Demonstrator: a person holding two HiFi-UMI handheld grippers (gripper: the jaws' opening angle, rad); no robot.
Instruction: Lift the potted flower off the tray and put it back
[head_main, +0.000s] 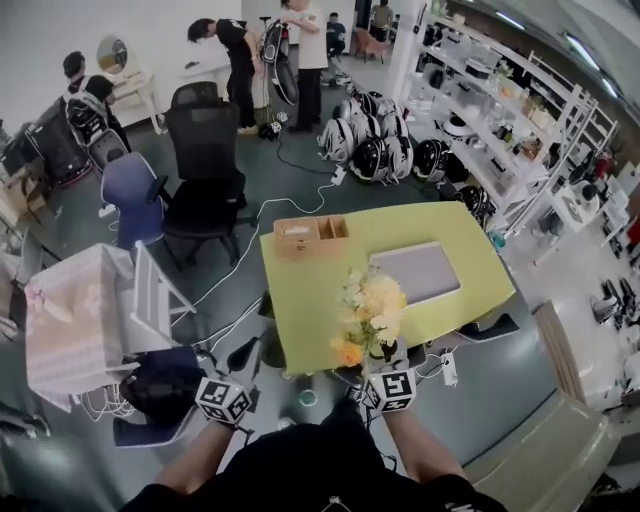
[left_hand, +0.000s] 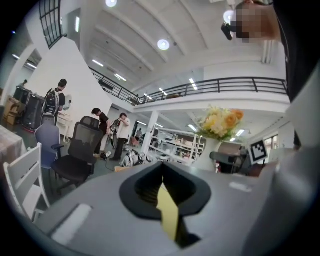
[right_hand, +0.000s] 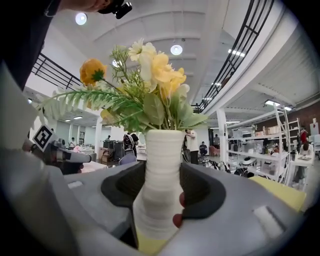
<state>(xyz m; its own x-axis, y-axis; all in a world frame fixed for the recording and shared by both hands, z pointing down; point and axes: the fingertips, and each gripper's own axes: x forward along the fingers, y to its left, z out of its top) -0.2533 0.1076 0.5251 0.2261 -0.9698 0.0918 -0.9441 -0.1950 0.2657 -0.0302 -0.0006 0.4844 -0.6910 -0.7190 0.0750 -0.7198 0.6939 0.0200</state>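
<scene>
The potted flower is a bunch of yellow, white and orange blooms (head_main: 370, 312) in a white ribbed vase (right_hand: 159, 185). My right gripper (right_hand: 159, 202) is shut on the vase's lower body and holds it upright in the air, off the near edge of the green table (head_main: 300, 300). The grey tray (head_main: 415, 270) lies bare on that table, beyond the flowers. My left gripper (left_hand: 167, 210) is level at the left of the right one, jaws together with nothing between them. From the left gripper view the flower (left_hand: 220, 122) shows at the right.
A wooden box (head_main: 310, 237) stands at the table's far left corner. Office chairs (head_main: 205, 190) and a white chair (head_main: 150, 295) stand left of the table. Helmets (head_main: 375, 145) and shelving (head_main: 520, 130) are at the back right. Several people stand far off.
</scene>
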